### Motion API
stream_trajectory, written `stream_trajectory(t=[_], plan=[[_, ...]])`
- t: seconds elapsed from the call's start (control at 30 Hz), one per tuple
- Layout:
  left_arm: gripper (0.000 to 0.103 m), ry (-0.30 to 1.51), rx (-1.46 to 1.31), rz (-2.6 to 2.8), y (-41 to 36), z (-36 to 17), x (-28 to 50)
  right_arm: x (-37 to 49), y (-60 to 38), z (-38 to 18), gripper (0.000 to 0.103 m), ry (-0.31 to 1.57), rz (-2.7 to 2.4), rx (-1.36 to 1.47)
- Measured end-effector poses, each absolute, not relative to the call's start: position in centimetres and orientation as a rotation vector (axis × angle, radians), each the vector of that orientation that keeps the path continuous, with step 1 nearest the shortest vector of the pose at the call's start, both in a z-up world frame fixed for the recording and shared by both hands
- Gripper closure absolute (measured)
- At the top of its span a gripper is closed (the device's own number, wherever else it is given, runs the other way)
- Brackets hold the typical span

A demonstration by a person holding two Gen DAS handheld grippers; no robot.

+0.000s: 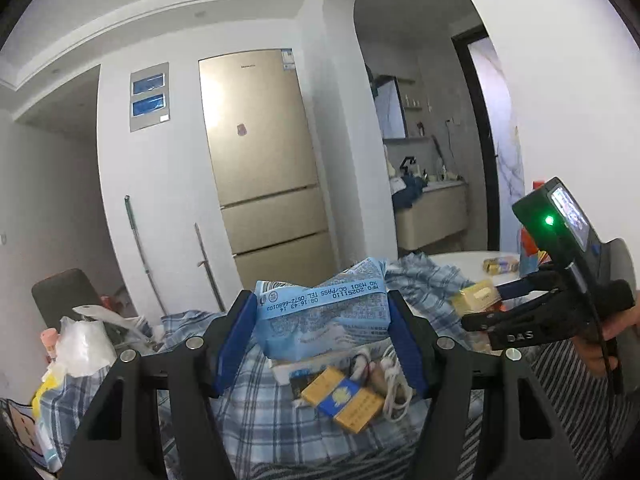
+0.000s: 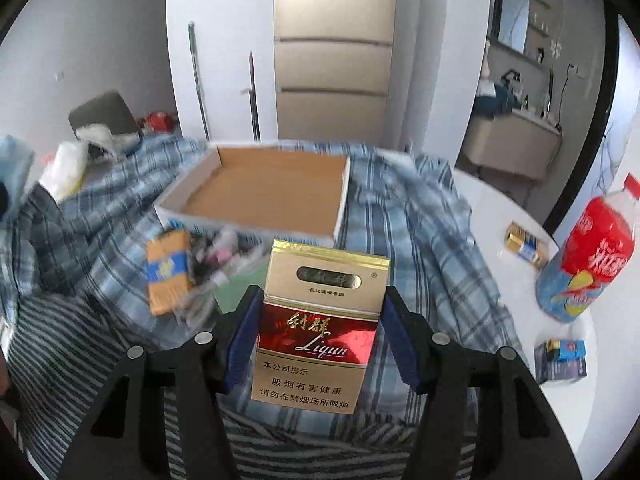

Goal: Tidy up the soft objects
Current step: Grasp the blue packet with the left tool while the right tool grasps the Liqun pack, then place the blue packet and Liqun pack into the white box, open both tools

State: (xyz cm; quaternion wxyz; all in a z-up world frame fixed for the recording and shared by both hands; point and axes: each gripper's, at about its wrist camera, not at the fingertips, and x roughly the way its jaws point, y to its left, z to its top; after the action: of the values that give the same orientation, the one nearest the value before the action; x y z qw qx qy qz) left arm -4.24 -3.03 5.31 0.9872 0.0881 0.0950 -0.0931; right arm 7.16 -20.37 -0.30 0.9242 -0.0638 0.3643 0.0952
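Over the blue plaid cloth (image 2: 404, 216), spread across the table and rumpled, lies an open cardboard tray (image 2: 256, 192), brown inside and white-walled, with nothing in it. Right of that tray, past the cloth's edge on bare white tabletop, stands a red and blue snack bag (image 2: 588, 256). Just in front of the tray, lifted clear of the cloth, hangs the right gripper (image 2: 320, 340), clamped on an upright gold and red cigarette pack (image 2: 320, 320), blue pads pressing both its sides. Left of the tray, also raised above the cloth, sits the left gripper (image 1: 323, 320), closed on a pale blue tissue pack (image 1: 324, 312), squeezed between its pads. Near the tray's front left corner rests a yellow and blue pack (image 2: 168, 276).
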Motion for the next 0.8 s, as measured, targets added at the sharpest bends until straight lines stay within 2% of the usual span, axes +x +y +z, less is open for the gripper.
stream_trajectory(t=[0.5,0.8], plan=[[0.036,-0.061,0.097,-0.089,-4.1,12.3,0.2,10.4,-17.1,10.5,0.045,0.459,0.173,-0.043],[0.036,-0.02,0.021,-0.064,-3.3,13.1,8.5,18.7,-16.5,12.0,0.045,0.409,0.125,-0.032]])
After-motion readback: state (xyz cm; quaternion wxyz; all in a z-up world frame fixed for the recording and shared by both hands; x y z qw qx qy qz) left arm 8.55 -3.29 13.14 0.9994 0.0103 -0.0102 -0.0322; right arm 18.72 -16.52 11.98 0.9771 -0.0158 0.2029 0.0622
